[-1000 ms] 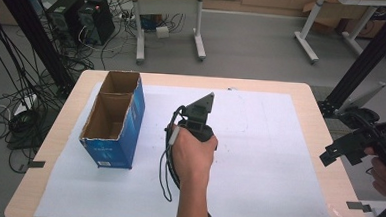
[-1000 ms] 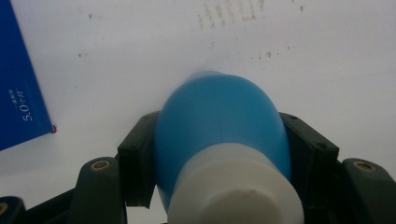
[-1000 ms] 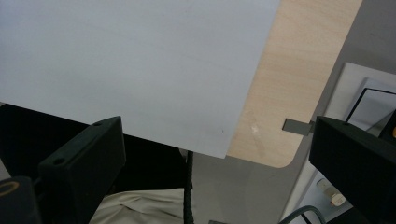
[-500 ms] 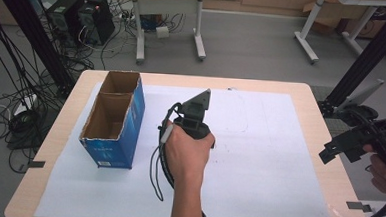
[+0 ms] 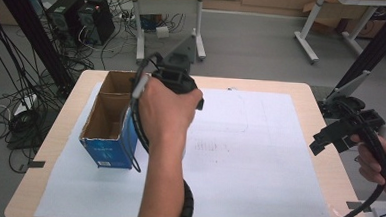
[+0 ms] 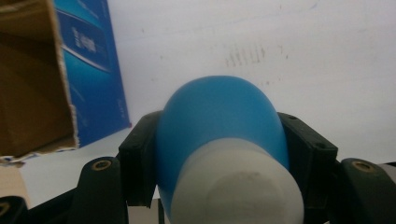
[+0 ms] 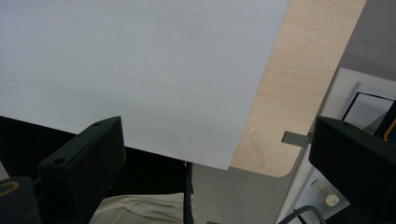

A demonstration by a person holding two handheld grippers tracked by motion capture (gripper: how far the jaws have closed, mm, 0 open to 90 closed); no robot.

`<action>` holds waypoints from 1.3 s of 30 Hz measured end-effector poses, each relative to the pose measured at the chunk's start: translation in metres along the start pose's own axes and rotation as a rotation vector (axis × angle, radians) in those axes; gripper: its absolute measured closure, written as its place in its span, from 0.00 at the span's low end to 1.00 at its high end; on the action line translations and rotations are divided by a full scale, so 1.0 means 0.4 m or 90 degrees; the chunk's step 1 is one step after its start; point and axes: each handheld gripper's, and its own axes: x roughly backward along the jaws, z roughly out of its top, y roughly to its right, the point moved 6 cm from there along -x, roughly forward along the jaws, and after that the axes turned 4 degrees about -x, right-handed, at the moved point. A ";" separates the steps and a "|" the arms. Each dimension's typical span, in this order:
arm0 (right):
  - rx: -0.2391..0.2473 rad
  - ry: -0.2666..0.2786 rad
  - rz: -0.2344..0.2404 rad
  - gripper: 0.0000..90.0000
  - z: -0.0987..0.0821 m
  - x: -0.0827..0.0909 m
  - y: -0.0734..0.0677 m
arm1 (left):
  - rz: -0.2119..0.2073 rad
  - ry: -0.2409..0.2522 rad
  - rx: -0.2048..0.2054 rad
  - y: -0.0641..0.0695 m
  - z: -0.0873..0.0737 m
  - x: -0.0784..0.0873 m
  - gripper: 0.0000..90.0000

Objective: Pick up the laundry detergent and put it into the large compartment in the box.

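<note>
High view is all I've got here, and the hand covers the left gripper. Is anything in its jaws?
Observer: Yes. In the left gripper view, the left gripper is shut on a blue and white bulb-shaped object, pinched between both jaws.
Operator: Where is it relative to the box?
Observer: The open cardboard box with blue sides sits up and to the left in that view; the object is beside it, over the white sheet, not over the opening.
Operator: And the right gripper?
Observer: The right gripper has its jaws wide apart with nothing between them, at the table's corner.
</note>
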 end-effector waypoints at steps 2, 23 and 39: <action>0.001 0.001 -0.004 0.04 0.011 0.001 -0.006 | 0.010 0.013 0.003 -0.023 0.013 0.054 0.42; 0.008 -0.021 -0.005 0.04 0.083 -0.025 -0.038 | 0.086 0.046 0.084 -0.246 0.061 0.191 0.42; -0.001 -0.027 -0.015 0.04 0.099 -0.034 -0.039 | 0.094 0.042 0.115 -0.344 0.073 0.104 0.42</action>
